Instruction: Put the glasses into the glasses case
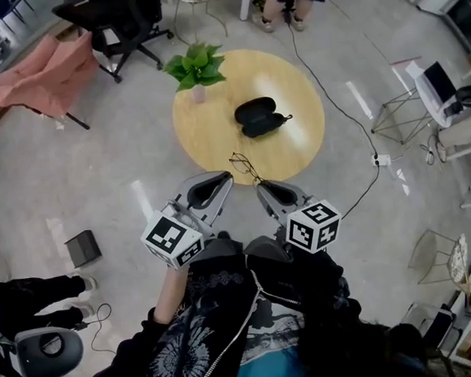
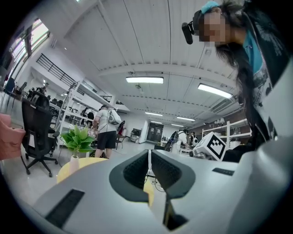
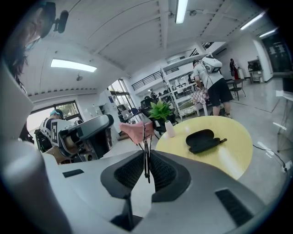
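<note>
The black glasses case [image 1: 258, 116] lies open on the round yellow table [image 1: 298, 148]; in the right gripper view the case [image 3: 203, 139] is ahead to the right. My right gripper [image 1: 261, 186] hovers over the table's near edge, shut on thin dark-rimmed glasses [image 1: 244, 166]. Their frame [image 3: 145, 151] stands upright between the pads. My left gripper [image 1: 218, 179] is just beside it on the left, jaws together with nothing in them. In the left gripper view its tips [image 2: 149, 157] point level across the table [image 2: 68, 167].
A small green plant [image 1: 196, 67] in a pale vase stands at the table's far left edge. A black office chair [image 1: 116, 21] and a pink-draped chair [image 1: 42, 74] stand beyond. A cable [image 1: 326, 92] runs over the floor at right. A person's legs [image 1: 290, 0] are behind the table.
</note>
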`<state>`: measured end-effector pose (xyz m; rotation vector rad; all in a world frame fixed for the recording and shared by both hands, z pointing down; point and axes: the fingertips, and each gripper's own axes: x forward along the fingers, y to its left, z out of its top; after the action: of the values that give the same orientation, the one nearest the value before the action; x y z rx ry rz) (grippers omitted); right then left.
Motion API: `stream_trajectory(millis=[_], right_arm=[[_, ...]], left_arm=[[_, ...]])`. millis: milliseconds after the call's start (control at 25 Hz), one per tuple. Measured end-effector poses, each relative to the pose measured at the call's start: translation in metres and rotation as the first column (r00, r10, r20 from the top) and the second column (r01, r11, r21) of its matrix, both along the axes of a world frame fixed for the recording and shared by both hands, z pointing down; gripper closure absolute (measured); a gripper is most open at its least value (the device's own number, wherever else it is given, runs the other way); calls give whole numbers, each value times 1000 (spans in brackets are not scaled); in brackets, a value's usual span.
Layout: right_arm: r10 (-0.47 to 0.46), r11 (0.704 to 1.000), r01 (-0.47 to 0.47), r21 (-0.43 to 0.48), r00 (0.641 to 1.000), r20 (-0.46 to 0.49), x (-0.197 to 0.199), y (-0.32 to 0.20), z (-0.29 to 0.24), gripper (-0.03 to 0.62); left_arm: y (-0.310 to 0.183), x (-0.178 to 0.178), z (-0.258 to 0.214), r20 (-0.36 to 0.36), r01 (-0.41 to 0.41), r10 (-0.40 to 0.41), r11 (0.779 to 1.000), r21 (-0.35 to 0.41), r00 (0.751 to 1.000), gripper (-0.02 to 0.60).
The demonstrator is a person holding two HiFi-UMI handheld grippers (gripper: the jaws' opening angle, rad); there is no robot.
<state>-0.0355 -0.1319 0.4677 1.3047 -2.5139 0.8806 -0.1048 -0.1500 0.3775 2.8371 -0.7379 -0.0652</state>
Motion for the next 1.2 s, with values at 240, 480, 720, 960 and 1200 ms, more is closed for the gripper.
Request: stream_trajectory(millis=[240, 480, 720, 960, 1200], right_arm=[[5, 1000, -5, -16, 1000, -2, 2, -11, 2, 534], [-14, 999, 14, -39, 1000, -3, 4, -29, 9, 534], [-48, 997, 48, -64, 999, -2, 16, -57, 20, 534], [-111, 988, 109, -110, 994, -11, 38, -94, 35, 534], [-213, 964, 204, -171, 976, -35, 66, -130, 62, 534]], left_arm=[[-11, 5, -1, -1, -16, 16, 1000, -6, 1000, 555], [-24, 5, 6, 12, 0, 1, 1000, -27, 1000, 555], [-52, 7, 17, 23, 51, -50, 998, -46, 999, 555], [-87, 25, 28, 27, 98, -96, 992, -77, 995, 555], [-119, 49, 35, 37, 135, -132, 987, -91, 991, 555]])
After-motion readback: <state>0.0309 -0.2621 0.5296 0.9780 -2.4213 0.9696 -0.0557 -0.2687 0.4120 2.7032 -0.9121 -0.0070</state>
